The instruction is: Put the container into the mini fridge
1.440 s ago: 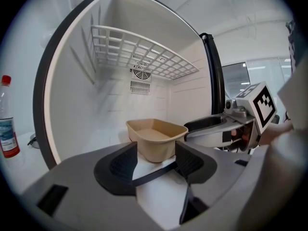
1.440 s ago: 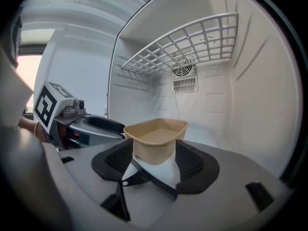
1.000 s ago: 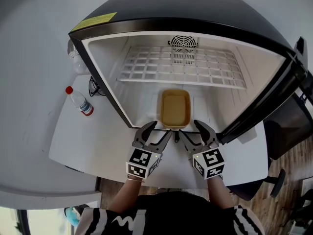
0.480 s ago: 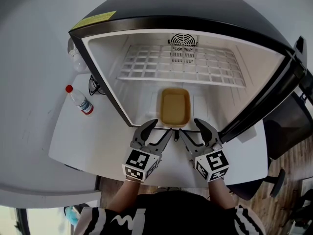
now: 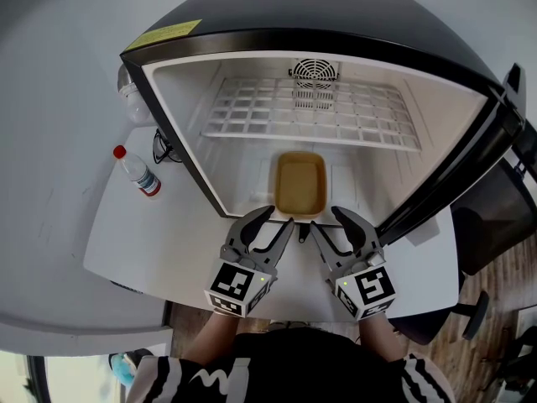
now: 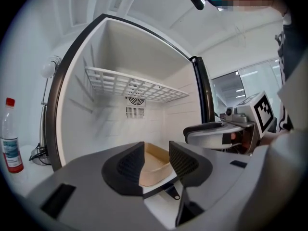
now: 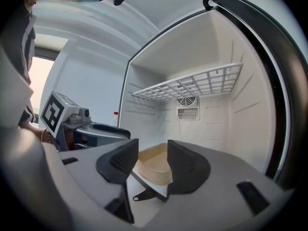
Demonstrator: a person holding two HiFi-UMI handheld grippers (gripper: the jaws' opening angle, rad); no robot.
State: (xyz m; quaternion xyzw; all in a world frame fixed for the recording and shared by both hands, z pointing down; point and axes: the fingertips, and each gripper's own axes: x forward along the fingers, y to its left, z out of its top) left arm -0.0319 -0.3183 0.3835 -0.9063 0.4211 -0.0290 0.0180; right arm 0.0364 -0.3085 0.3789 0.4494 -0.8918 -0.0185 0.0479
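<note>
Mini fridge floor (image 5: 252, 187) bears container (image 5: 300, 183); left gripper (image 5: 277, 222), right gripper (image 5: 326, 220) (jaws just closing) half-open, empty.

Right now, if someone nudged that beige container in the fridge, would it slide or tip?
It would probably slide, not tip: the container is low, wide and sits flat. It looks empty and thin-walled, so it is likely light. The mini fridge floor looks smooth.
</note>
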